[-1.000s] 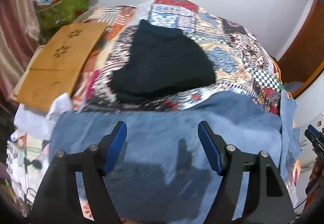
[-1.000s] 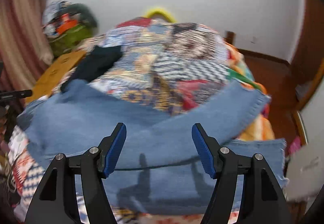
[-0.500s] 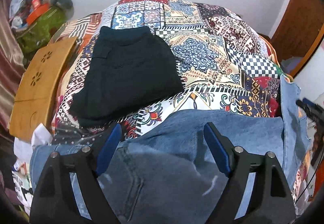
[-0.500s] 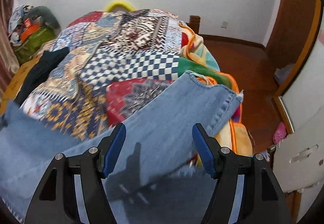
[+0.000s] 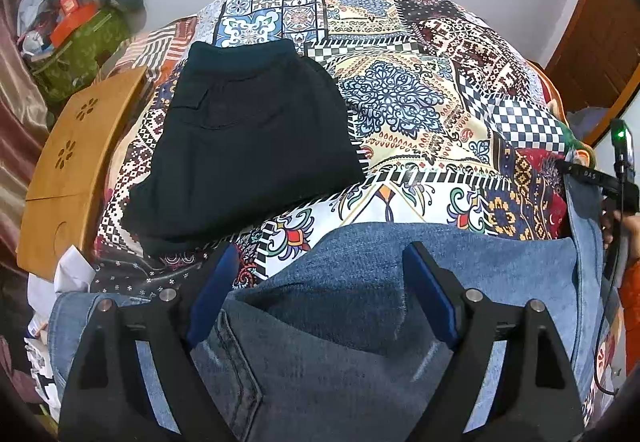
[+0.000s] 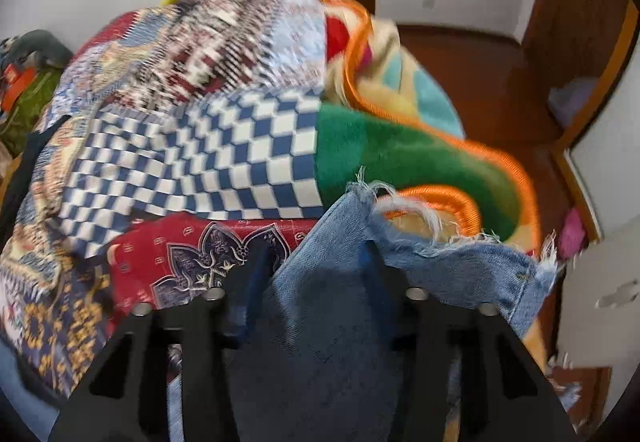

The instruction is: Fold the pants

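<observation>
Jeans (image 5: 460, 262), blue denim, one pair: they lie across the near edge of your bed, on a patchwork bedspread (image 5: 400, 106) in a white-walled room with a brown wooden door (image 5: 596, 26), a folded black garment (image 5: 248, 146) just beyond them and a wooden board (image 5: 76, 162) at the bed's left side. Your left gripper (image 5: 320, 282) hangs spread wide over the denim, pads clear of the cloth. Your right gripper (image 6: 316, 266) has just been closing, its jaws drawn in on either side of the frayed leg hem (image 6: 440, 246) beside a green and orange blanket (image 6: 400, 158), though blur hides whether the pads press the cloth.
</observation>
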Available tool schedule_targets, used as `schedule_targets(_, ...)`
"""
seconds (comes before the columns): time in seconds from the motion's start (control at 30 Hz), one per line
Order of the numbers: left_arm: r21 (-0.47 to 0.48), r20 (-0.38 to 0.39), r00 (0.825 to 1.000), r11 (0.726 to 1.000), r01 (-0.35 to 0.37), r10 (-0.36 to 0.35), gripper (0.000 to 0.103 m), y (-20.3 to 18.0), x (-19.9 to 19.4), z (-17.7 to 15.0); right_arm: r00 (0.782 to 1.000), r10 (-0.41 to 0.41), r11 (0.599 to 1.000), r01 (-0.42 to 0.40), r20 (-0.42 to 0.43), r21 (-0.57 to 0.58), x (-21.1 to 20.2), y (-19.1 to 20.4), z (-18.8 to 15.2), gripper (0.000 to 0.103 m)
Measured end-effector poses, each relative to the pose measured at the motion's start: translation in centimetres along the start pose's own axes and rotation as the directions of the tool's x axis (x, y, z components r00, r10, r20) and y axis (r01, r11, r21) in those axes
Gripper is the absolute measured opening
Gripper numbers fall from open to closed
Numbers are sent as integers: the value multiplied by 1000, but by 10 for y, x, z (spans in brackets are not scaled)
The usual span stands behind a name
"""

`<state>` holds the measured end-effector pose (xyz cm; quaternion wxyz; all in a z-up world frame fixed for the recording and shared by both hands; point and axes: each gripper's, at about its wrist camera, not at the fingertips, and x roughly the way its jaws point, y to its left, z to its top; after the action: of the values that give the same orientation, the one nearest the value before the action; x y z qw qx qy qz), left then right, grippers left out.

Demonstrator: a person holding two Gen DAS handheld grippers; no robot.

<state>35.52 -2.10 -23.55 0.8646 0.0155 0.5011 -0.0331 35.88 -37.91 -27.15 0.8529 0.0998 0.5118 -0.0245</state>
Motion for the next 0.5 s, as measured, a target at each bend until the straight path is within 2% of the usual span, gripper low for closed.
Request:
schedule_targets(0.07,0,0,1000,1000,-7,7,85,-2,0,0,1000,-1,1000,1,13,4,-1,-2,-5,35)
schedule_targets(0.13,5,1,1000,1000,-20,20,85,-4,-1,0,1000,-18,1000,18,22,-4,-7,-4,-9,16)
schedule_targets(0.2,15,0,999,999,-40,40,85,-6,-3,-1,1000,12,1000,-13,25,14,-17,-9,-10,10)
schedule_targets(0.37,22,-19,999,999,-43,44,85,-9,-15,-9,994,17,1000,-19,111,21,-73,-19,-17,8)
schedule_targets(0.5,39,-12,998,997,-65,65,85,-14,-27,-18,979,24,1000,-27,200,14,-129,-33,-23,8)
